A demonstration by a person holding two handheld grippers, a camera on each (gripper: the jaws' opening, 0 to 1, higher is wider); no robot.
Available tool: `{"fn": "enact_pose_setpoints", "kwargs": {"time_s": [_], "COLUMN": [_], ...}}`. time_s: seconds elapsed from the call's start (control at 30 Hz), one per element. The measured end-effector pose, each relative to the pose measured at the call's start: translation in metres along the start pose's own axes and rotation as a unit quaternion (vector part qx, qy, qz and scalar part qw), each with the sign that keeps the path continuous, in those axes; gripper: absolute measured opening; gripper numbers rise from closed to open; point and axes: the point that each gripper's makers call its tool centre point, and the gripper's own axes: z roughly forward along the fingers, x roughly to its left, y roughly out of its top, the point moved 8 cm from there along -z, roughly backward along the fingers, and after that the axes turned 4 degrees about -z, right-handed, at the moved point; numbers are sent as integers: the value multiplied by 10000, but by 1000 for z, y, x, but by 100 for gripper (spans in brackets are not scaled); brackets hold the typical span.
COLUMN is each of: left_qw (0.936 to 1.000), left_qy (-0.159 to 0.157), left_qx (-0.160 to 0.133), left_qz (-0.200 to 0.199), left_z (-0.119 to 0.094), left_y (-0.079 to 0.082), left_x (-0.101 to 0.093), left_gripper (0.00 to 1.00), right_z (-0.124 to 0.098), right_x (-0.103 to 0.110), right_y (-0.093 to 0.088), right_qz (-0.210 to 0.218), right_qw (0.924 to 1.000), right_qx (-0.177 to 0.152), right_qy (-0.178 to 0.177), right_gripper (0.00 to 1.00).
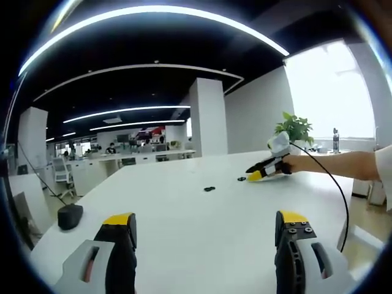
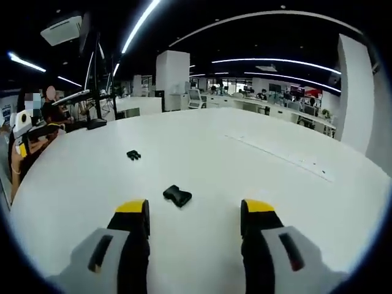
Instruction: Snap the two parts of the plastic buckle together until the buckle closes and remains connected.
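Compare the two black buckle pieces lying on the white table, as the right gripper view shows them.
The near buckle piece lies just ahead of the right hand-held gripper, between its open jaws; the far buckle piece lies farther out, to the left. The near one looks larger and smooth-edged; the far one shows small prongs. Both are black, lie apart on the table, and are ungrasped.

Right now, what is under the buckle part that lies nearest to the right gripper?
Under the nearer buckle part only the white table can be seen. It lies flat, so the table directly beneath it is covered.

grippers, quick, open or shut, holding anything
Left gripper: open, holding nothing.
Right gripper: open, holding nothing, near one buckle part.
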Motion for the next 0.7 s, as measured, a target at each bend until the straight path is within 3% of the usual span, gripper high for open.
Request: {"fn": "enact_pose_setpoints", "kwargs": {"time_s": [0.57, 0.7], "left_qw": [10000, 10000], "left_qy": [30, 31], "left_qx": [-7, -30], "left_qz": [-32, -43], "left_z": [-2, -2], "left_y": [0, 1], "left_x": [4, 5], "left_gripper": [96, 96], "right_z": [7, 6], "right_x": [0, 2], "right_y": [4, 3], "right_qz": [99, 64], "right_qw": [9999, 9999], "right_qx": [-14, 64], "right_qy": [-85, -68], "right_gripper": [33, 32]}}
